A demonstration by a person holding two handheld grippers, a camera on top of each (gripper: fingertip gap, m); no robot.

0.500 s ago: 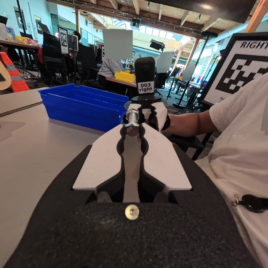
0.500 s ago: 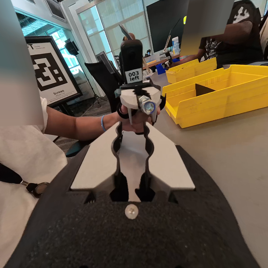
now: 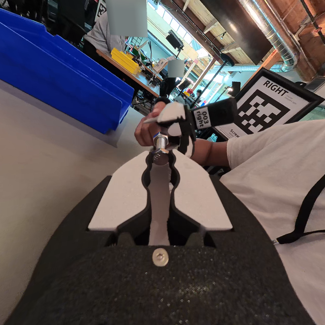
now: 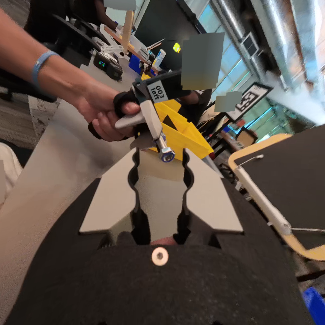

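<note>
Left gripper (image 3: 159, 159) jaws clamp one shiny steel hex bolt (image 3: 159, 146) with one nut (image 4: 167, 155); right gripper (image 4: 160, 158) jaws wide, bare.

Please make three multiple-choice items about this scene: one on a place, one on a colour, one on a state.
1. Where is the nut?
A. in the blue bin
B. on the far end of the bolt
C. on the table

2. What colour is the bin behind the left gripper, seen from the right wrist view?
A. yellow
B. green
C. red

3. How does the right gripper stand?
A. shut on the nut
B. shut on the bin rim
C. open, its pads apart from the nut

Answers: 1 B, the nut sits on the bolt whose head the left gripper clamps; 2 A, the yellow bin shows there; 3 C, a gap shows on both sides.
</note>
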